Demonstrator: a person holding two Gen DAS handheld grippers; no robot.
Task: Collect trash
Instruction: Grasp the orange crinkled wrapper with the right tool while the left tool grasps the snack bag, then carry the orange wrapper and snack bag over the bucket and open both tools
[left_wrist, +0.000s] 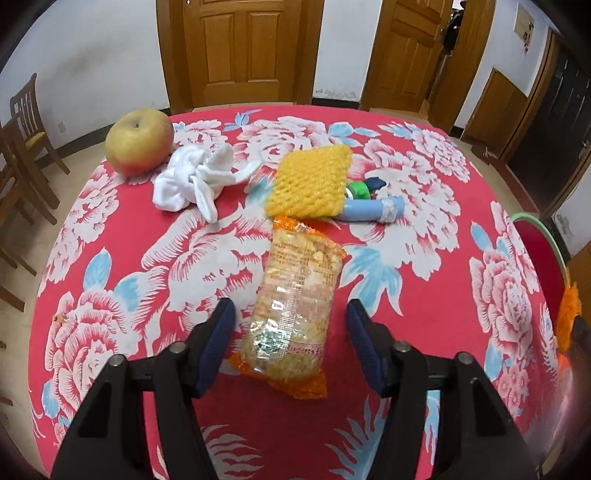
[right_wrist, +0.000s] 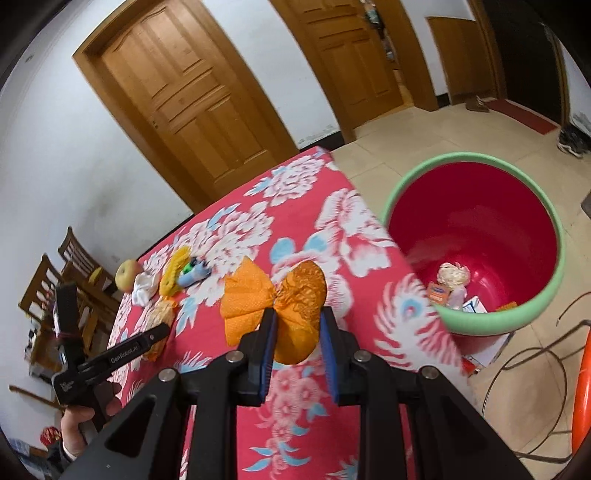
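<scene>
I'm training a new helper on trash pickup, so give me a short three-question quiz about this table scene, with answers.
1. True or false: the right gripper is empty.
2. What lies between the left gripper's fingers: A) apple, B) snack packet, C) white cloth?
3. Where does the bin stand relative to the table?

Key
1. False: it is shut on an orange wrapper.
2. B: the snack packet lies on the tablecloth, fingers either side, not touching. The apple and white cloth sit farther off.
3. The bin stands on the floor beside the table's edge, trash already inside.
</scene>
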